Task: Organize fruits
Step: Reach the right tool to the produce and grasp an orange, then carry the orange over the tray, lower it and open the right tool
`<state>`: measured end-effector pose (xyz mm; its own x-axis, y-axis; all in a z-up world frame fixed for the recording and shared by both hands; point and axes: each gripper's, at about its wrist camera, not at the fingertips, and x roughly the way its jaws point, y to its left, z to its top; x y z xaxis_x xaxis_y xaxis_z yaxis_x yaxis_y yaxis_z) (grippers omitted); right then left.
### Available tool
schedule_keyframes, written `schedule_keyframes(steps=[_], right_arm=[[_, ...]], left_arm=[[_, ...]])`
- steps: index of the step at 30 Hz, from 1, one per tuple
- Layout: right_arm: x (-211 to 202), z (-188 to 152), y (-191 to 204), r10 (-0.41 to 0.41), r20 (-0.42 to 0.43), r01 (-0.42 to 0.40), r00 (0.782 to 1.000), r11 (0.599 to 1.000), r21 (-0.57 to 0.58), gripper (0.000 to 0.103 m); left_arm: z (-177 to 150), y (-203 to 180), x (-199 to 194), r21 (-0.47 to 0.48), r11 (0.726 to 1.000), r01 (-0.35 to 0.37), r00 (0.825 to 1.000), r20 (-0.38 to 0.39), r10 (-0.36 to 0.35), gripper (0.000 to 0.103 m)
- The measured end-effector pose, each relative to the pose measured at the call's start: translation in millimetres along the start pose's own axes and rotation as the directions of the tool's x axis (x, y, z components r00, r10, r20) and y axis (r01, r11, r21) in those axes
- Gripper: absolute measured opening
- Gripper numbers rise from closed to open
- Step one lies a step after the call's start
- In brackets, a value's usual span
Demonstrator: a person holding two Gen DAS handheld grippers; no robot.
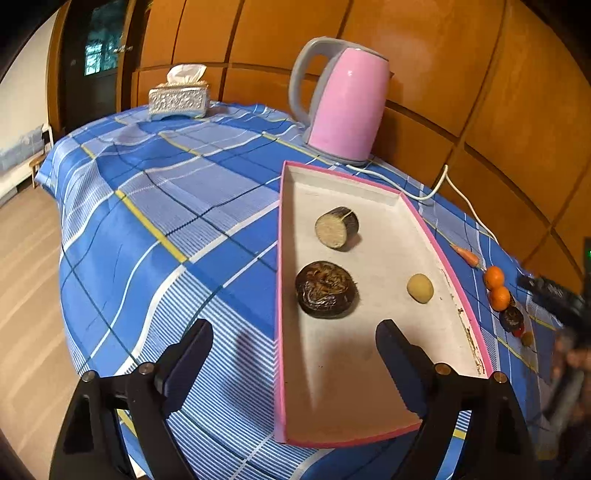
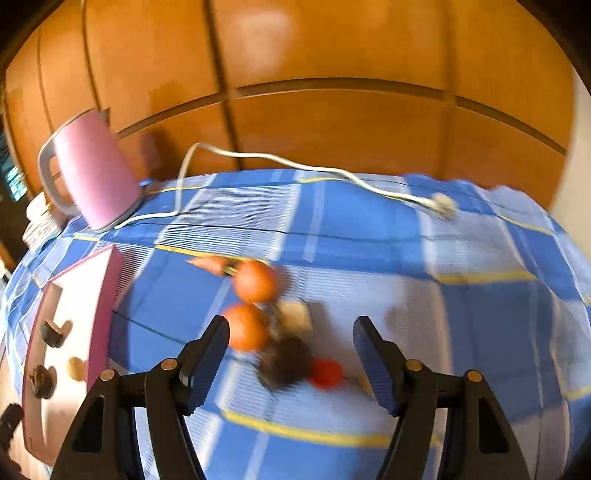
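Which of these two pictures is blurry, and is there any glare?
Right wrist view: motion blur smears the oranges and tablecloth, with soft glare on the wood wall. Left wrist view: sharp, fisheye-bent, the tray crisp, the left gripper casting shadows.

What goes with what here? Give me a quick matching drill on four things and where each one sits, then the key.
Things:
1. kettle
2. tissue box
3. cut eggplant piece
4. two oranges

Places:
A. inside the pink-rimmed tray
B. on the cloth beside the tray's right rim
C. far left corner of the table
D. behind the tray, by the wooden wall

Pairs: 1-D, 2-C, 3-A, 4-B
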<state>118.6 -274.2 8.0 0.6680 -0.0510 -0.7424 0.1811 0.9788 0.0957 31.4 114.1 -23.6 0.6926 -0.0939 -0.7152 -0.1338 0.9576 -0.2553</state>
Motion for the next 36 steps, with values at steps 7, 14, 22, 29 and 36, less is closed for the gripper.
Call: schedule_keyframes(steps=[7, 14, 22, 29, 36], right_arm=[[57, 31, 33, -0.009, -0.101, -0.005, 0.995, 0.991, -0.137, 0.065], [98, 32, 32, -0.046, -0.196, 0.009, 0.980, 0.983, -0.184, 0.038], [87, 31, 33, -0.067, -0.146, 0.036, 0.987, 0.978, -0.205, 0.037], [44, 34, 43, 0.001, -0.050, -0.010, 0.999, 0.982, -0.187, 0.037], [5, 17, 77, 0.133, -0.031, -0.137, 0.991, 0.967, -0.213, 0.037]], left_arm=[[-5, 5, 9, -0.015, 1.000, -0.003, 0.999, -0.039, 0.003, 0.093], [-7, 11, 17, -0.042, 0.999, -0.014, 0.998, -0.066, 0.011, 0.093], [-9, 12, 17, -0.042, 0.999, -0.013, 0.997, -0.076, 0.010, 0.093], [-8, 9, 14, -0.042, 0.999, -0.010, 0.998, -0.066, 0.007, 0.093], [-9, 9, 10, -0.051, 0.999, -0.008, 0.998, -0.063, 0.005, 0.093]])
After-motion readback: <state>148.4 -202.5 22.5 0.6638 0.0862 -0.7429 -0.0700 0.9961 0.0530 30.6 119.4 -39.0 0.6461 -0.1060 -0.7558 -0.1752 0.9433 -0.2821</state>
